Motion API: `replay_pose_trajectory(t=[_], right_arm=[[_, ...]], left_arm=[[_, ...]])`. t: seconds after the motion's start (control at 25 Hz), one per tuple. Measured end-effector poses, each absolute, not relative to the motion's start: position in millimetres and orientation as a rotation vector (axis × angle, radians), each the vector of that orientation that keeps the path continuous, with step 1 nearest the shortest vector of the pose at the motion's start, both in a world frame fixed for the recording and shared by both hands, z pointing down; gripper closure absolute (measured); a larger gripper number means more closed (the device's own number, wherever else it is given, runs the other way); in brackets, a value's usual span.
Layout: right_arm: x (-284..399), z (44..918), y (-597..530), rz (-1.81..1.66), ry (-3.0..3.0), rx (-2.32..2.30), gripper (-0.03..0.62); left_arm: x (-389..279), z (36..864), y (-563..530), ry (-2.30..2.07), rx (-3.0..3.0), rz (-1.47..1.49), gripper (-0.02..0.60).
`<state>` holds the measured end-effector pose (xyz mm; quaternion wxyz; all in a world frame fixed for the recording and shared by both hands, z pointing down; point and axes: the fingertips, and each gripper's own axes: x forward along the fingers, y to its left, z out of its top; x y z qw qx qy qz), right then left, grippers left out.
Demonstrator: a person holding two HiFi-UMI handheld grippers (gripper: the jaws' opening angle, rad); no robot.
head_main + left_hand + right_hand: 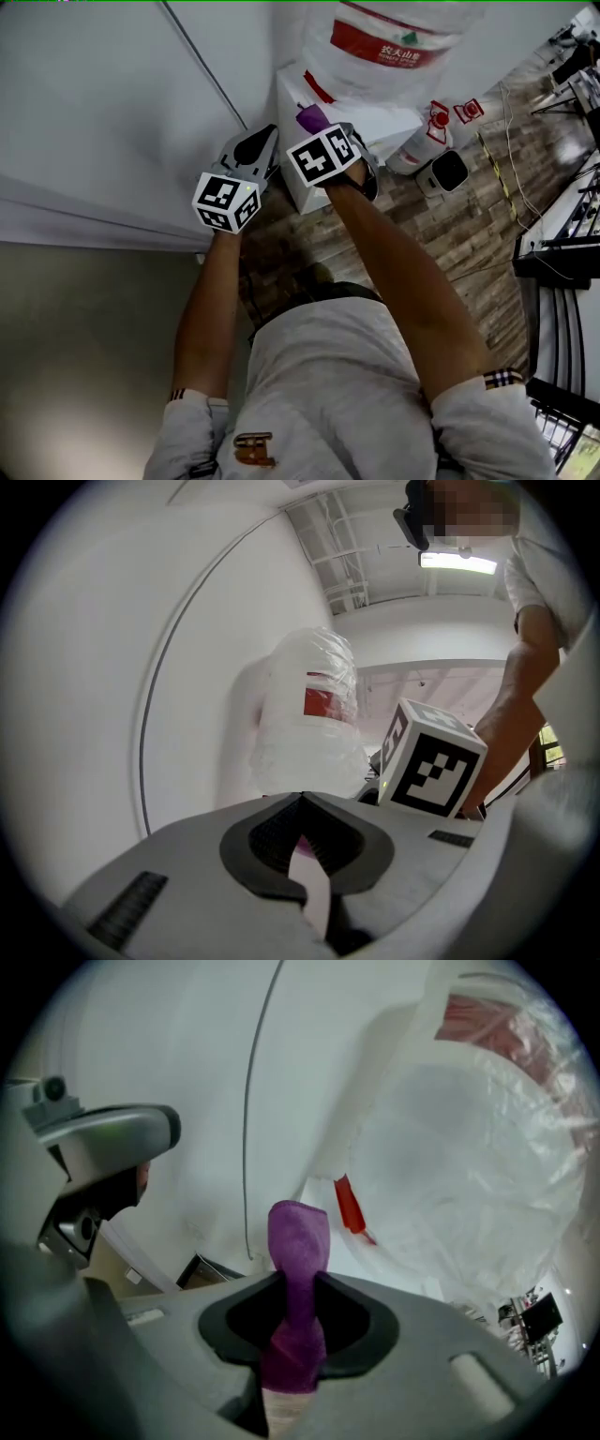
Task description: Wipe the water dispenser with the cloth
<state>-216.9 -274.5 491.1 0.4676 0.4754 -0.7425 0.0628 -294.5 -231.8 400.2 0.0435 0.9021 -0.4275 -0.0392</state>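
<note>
The white water dispenser (pixel 380 120) stands against the wall, with a plastic-wrapped bottle (pixel 394 42) with a red label on top. My right gripper (pixel 325 129) is shut on a purple cloth (pixel 311 119), held just in front of the dispenser's upper left corner. In the right gripper view the cloth (pixel 298 1241) sticks up between the jaws of that gripper (pixel 298 1277), with the bottle (pixel 487 1166) behind. My left gripper (pixel 257 147) hangs beside it to the left, near the wall. Its jaws (pixel 300 799) meet at the tips with nothing held; the bottle (pixel 314 714) shows beyond.
A thin cable (pixel 202 66) runs down the white wall on the left. On the wood floor right of the dispenser are a red-and-white container (pixel 419 150), a small white device (pixel 448 172) and loose cords (pixel 506 178). Dark racks (pixel 562 253) line the right side.
</note>
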Motion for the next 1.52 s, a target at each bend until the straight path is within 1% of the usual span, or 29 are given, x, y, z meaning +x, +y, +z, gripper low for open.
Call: replay_pose_trajectory(t=[0.48, 0.64, 0.92, 1.52], right_arm=[[-191.4, 493.8, -224.3, 0.254, -1.963, 1.139, 0.499], [-191.2, 475.4, -217.0, 0.261, -2.103, 1.139, 0.499], [-194.2, 449.2, -225.3, 0.246, -2.222, 1.073, 0.499], [-181.6, 486.5, -258.7, 0.145, -2.072, 0.858, 0.5]], left_arm=[[-271.6, 402.5, -216.9, -1.25, 2.784, -0.12, 0.583], [-263.8, 402.8, -214.2, -1.26, 2.782, -0.105, 0.583], [-253.0, 380.0, -208.7, -1.322, 2.778, -0.151, 0.583], [-216.9, 384.9, -204.6, -1.34, 2.759, -0.103, 0.583]])
